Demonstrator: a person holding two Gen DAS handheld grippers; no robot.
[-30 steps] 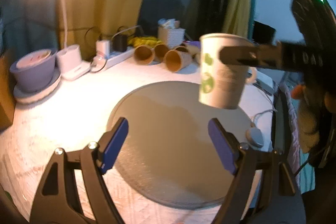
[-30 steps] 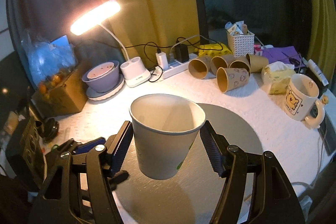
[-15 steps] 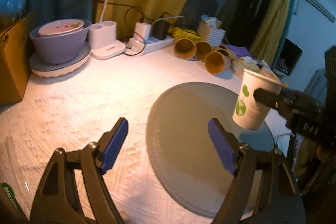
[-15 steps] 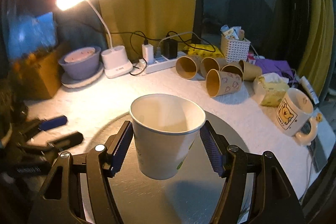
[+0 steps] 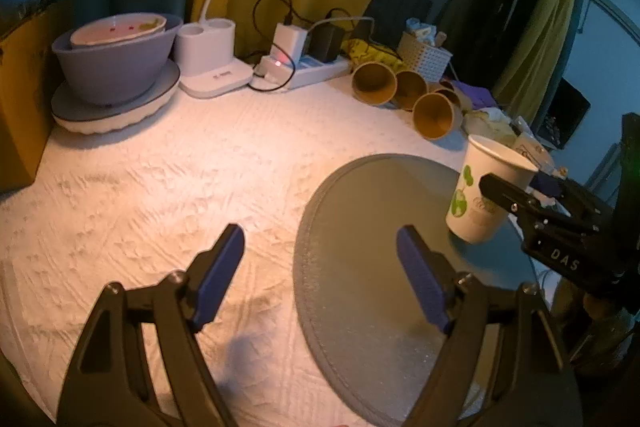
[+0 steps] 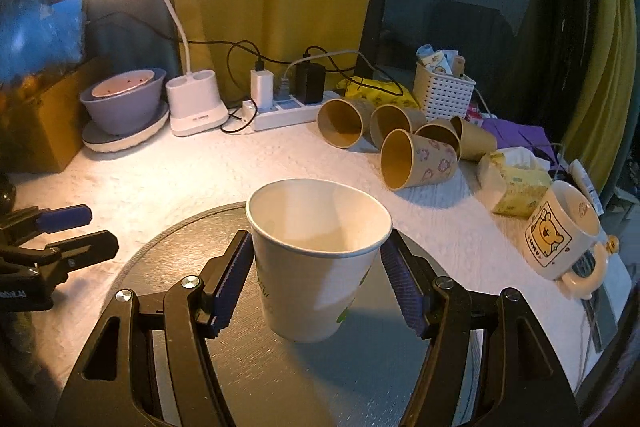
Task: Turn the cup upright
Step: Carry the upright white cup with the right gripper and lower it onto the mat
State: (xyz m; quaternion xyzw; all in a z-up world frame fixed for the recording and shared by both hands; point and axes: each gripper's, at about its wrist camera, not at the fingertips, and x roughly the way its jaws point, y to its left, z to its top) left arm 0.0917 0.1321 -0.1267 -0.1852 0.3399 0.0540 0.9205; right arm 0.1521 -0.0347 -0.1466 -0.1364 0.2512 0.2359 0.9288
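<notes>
A white paper cup [image 6: 316, 267] with green print stands mouth up on the round grey mat [image 6: 256, 379]. My right gripper [image 6: 318, 287] is around it, its blue pads against the cup's sides; the right pad may stand slightly off. In the left wrist view the same cup [image 5: 486, 195] sits at the mat's far right edge [image 5: 360, 267], held by the right gripper's black fingers [image 5: 516, 199]. My left gripper [image 5: 320, 279] is open and empty, low over the white cloth at the mat's left edge.
Several brown paper cups [image 6: 404, 143] lie on their sides at the back. A bear mug [image 6: 560, 231] and tissue pack [image 6: 516, 183] sit right. A lamp base [image 6: 194, 103], power strip [image 6: 288, 111], purple bowl [image 6: 124, 103] and white basket [image 6: 442, 93] line the back.
My right gripper has lowered the cup onto the mat. My left gripper has drawn back to the left, away from the cup.
</notes>
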